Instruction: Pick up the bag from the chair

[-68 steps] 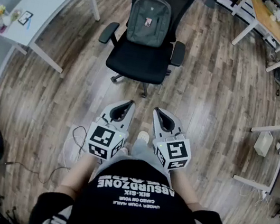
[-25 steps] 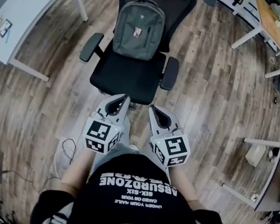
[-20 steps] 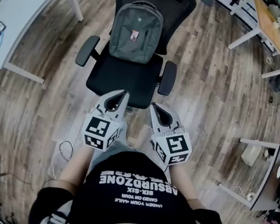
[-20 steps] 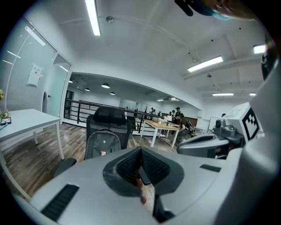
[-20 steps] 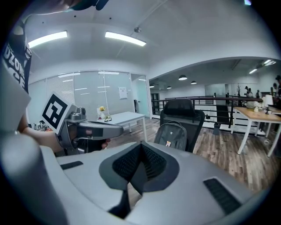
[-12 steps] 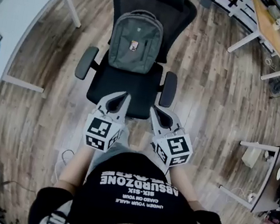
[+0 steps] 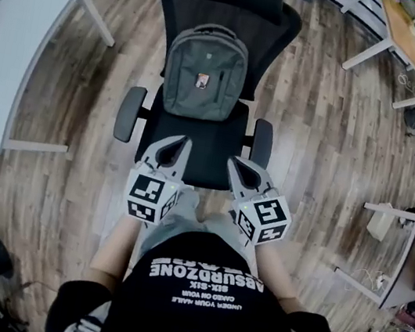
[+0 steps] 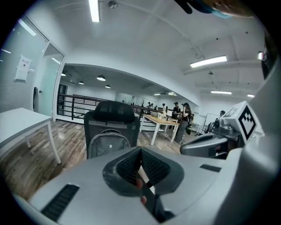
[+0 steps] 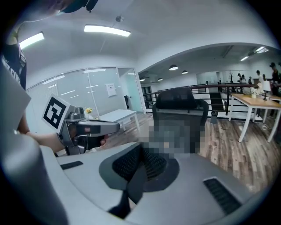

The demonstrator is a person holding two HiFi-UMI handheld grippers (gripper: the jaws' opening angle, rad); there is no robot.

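Note:
A grey backpack stands upright on the seat of a black office chair, leaning against its backrest. The left gripper view has the backpack straight ahead, beyond the jaws. In the right gripper view the chair is ahead and the bag is blurred over. My left gripper is shut and empty, its tip over the seat's front left edge. Just to its right my right gripper is also shut and empty, over the seat's front right. Neither one touches the bag.
A white table stands to the left of the chair. Wooden desks and more white furniture are to the right. The chair's armrests flank the seat. Wooden floor surrounds the chair.
The chair and backpack have come closer in the head view. Both grippers, still shut, have moved forward until their tips are over the seat's front edge.

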